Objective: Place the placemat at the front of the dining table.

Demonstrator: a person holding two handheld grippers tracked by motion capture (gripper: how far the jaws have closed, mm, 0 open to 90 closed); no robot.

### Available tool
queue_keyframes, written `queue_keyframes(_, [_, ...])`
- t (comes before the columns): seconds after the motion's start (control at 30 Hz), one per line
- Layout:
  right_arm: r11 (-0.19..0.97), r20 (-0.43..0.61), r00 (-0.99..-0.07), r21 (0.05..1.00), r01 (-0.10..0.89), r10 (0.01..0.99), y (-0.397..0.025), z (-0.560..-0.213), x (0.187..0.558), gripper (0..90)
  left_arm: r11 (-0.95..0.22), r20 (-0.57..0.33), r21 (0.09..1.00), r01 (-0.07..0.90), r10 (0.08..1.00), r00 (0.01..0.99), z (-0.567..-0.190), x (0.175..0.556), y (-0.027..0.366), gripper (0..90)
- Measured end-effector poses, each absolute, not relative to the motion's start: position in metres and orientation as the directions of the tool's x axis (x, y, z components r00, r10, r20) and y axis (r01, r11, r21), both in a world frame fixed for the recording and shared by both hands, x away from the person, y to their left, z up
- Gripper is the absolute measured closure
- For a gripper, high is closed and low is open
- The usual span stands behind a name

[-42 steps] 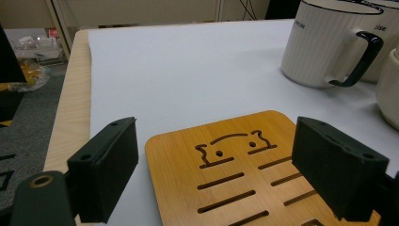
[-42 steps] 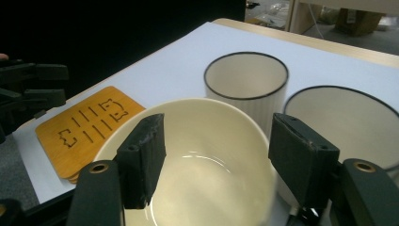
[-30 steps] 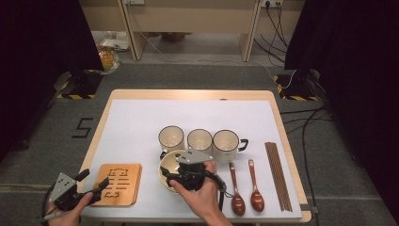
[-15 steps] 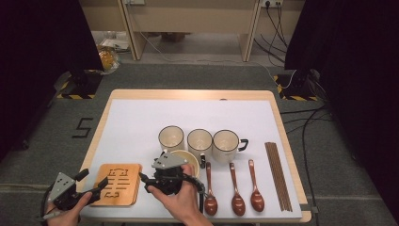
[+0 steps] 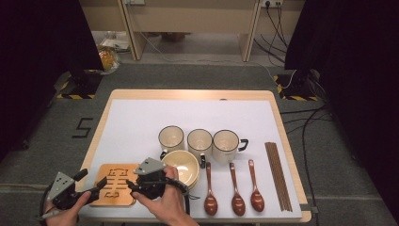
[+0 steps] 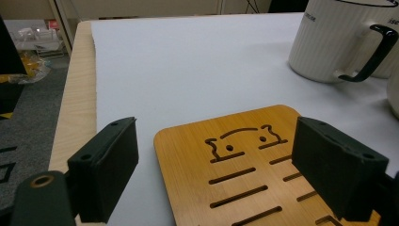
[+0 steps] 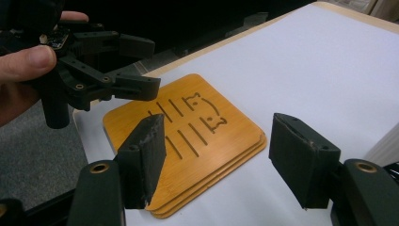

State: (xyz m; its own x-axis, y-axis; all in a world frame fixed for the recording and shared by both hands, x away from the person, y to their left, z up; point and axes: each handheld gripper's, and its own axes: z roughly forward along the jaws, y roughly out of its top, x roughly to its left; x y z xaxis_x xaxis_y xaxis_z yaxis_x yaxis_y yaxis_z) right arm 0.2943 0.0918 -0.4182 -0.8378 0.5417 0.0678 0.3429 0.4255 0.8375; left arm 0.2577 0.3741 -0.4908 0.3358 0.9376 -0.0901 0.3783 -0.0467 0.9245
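The wooden trivets [image 5: 115,184] lie low in the frame between both hand-held grippers — left hand-held gripper [image 5: 96,189] and right hand-held gripper [image 5: 133,185] — both wide open, empty.

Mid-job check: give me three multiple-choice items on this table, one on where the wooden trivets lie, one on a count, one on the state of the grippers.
1. Where do the wooden trivets lie?
A. At the table's near left corner, left of the bowl
B. Behind the mugs
C. Right of the chopsticks

2. How many wooden spoons lie on the white sheet?
A. One
B. Three
C. Five

3. How do the left gripper and right gripper stand?
A. Both shut on the trivets
B. Left shut, right open
C. Both open, with nothing between the jaws

Answers: 1 A, the high view shows them near left, beside the bowl; 2 B, three lie side by side before the mugs; 3 C, both gripper views show jaws spread wide over the trivets.
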Motion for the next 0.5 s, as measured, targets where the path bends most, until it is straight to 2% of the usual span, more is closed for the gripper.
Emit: queue_keyframes(0.5, [0.446,0.077,-0.853,0.827,0.343,0.516,0.108,-0.427,0.288,36.7,-0.048,-0.09,0.924,0.38,0.937,0.337,-0.491,0.258,0.375,14.6])
